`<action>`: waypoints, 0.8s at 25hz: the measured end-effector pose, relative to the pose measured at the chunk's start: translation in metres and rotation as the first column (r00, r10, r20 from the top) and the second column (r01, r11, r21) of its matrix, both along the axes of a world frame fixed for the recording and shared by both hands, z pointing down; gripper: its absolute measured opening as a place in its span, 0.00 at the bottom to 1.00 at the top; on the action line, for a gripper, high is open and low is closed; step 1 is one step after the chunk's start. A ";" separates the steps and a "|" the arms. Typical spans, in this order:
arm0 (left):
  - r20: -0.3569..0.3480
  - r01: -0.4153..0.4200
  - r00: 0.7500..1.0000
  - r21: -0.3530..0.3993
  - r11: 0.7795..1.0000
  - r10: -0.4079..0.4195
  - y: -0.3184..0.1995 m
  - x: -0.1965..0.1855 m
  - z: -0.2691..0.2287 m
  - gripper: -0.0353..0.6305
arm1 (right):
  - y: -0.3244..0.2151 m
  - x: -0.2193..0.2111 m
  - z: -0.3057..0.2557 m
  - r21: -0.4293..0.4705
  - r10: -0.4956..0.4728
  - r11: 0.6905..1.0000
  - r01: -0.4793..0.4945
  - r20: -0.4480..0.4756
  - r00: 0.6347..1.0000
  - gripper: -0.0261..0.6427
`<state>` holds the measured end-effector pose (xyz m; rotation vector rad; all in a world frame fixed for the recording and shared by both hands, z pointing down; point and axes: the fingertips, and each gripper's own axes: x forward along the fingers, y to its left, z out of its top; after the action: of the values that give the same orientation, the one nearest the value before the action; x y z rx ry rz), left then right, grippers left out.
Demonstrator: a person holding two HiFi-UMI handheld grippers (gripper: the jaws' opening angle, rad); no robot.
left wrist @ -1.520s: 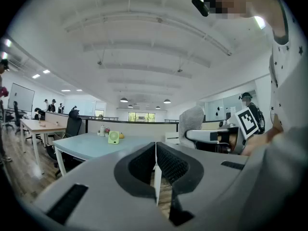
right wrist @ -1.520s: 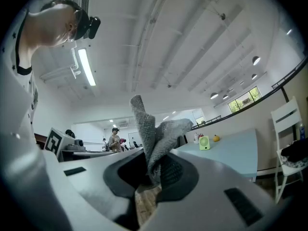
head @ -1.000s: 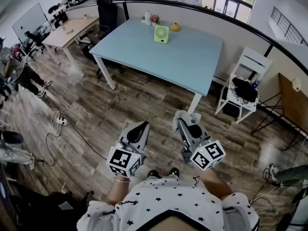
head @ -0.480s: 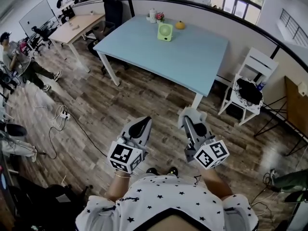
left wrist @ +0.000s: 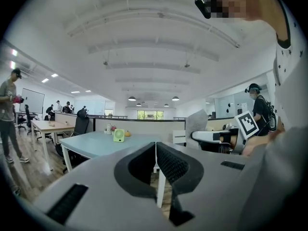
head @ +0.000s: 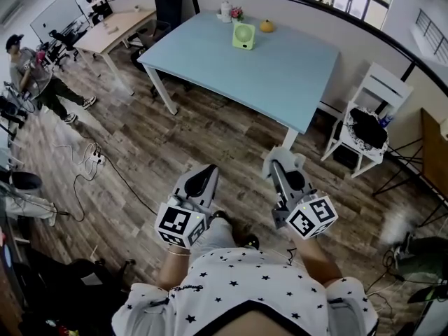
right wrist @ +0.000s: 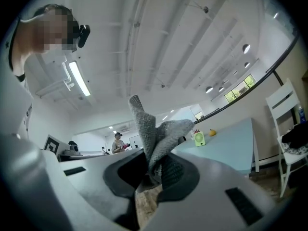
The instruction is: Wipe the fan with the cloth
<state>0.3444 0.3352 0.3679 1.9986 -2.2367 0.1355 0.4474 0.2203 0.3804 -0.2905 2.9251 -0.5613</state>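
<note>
Jaws of the right gripper (right wrist: 155, 172) clench a grey knitted cloth (right wrist: 153, 131), ready for wiping; the left gripper (left wrist: 155, 160) is pressed together, empty; the small green plastic fan (right wrist: 199, 138) stands far ahead of both

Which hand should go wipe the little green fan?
Probably the right. The right gripper is shut on the grey cloth, while the left gripper is shut and empty. Both look about equally far from the fan on the blue table.
</note>
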 end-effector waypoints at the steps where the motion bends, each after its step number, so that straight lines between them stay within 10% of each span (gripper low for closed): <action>1: -0.003 0.002 1.000 0.001 1.000 -0.002 -0.002 -0.004 0.001 0.10 | -0.001 -0.003 0.001 0.000 0.000 1.000 0.000 -0.002 1.000 0.10; 20: 0.017 -0.103 0.995 0.011 0.995 0.103 -0.095 -0.131 0.014 0.10 | -0.081 -0.117 0.004 0.017 0.100 0.995 -0.099 -0.055 0.993 0.11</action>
<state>0.2139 0.2399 0.3823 2.1275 -2.1491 0.1499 0.3304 0.1390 0.3840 -0.4546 2.9464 -0.5261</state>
